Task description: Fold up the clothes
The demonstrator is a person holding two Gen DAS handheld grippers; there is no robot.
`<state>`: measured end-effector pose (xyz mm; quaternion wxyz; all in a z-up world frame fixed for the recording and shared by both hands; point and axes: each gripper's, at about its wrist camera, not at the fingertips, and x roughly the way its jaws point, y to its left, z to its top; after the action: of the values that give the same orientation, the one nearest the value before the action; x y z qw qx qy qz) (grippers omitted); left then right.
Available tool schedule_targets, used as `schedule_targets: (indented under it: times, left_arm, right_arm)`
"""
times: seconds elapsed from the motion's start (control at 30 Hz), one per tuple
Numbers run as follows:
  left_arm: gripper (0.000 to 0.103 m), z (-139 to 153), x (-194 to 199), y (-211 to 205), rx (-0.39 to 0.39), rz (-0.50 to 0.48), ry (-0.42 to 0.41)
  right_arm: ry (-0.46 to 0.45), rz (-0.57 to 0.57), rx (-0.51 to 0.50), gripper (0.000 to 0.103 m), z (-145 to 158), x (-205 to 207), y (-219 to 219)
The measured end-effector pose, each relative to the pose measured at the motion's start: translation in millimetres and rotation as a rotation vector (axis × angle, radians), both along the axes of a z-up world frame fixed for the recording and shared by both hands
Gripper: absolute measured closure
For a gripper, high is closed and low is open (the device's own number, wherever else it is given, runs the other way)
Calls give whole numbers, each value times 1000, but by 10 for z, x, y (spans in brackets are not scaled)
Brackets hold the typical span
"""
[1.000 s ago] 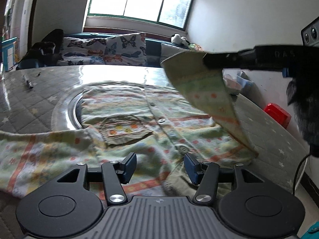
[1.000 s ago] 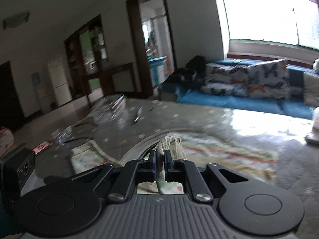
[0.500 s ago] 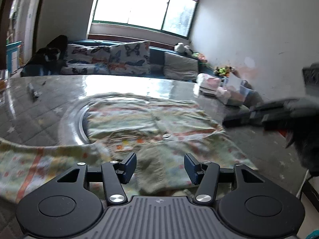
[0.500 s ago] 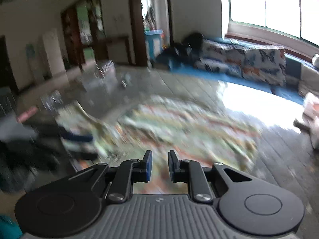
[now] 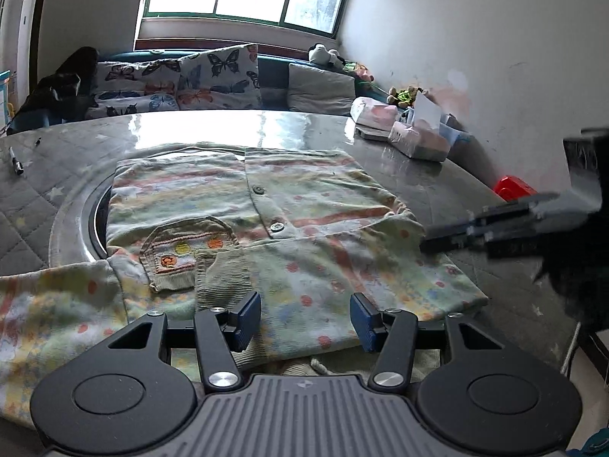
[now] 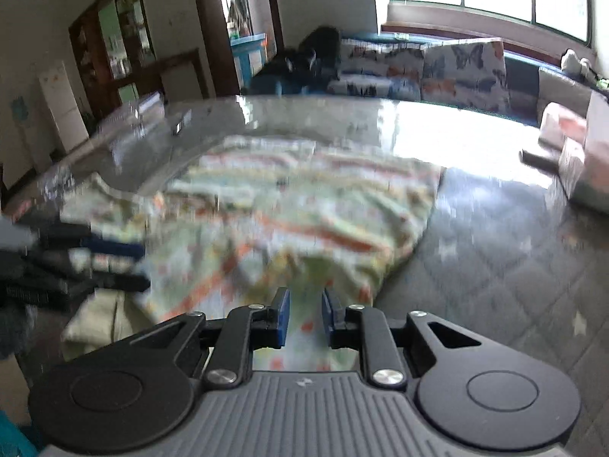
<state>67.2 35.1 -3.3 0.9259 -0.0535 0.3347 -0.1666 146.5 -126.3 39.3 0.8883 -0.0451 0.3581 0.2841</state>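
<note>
Left gripper: jaws spread wide, nothing between them, poised just above the near hem of the shirt. Blue pads clear of the cloth as far as the left wrist view shows

Right gripper: jaws part open with a narrow gap, nothing held; printed cloth shows through the gap below. In the left wrist view it sits at the shirt's right edge, fingers pointing left at the folded sleeve. Right wrist view is motion-blurred, so contact with the cloth cannot be told

Shirt lies flat on the table, front up, buttons running near to far down the middle, pocket left of centre. The right sleeve lies folded across the near part of the body, cuff close to the pocket. The left sleeve is spread out to the left, not yet folded

Judgement: one sleeve fold done, the other pending. The coming move turns on the unfolded sleeve: it lies left of the left gripper, long axis running left to right, so the left gripper is the nearer tool by far; the right one is across the whole garment

Further back: pen far left on the table, tissue packs far right, sofa beyond the table
</note>
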Motion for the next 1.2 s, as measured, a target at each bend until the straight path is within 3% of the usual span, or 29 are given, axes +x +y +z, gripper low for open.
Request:
schedule_targets:
  times: [0.13,0.23,0.4,0.63,0.9,1.2]
  left_arm:
    - [48,-21,15,24,-4,12,9]
    - [49,-41,11,73,-8,28,18]
    - [51,-44,-28,162,-19,61,22]
    - [53,-44,-136,255,-34,94,16]
    - [53,35,-311,427,-24,164,-8]
    - [51,85,-484,940,-7,376,-22]
  right_arm:
    - [-17,-28,-18,75,-62,225,73]
    - [31,-67,-3,76,-210,356,7]
    - [3,-65,0,74,-138,244,5]
    - [9,49,-35,63,-145,-93,197]
    - [-39,140,-72,60,-116,-256,532]
    - [-40,238,-88,52,-215,-250,930]
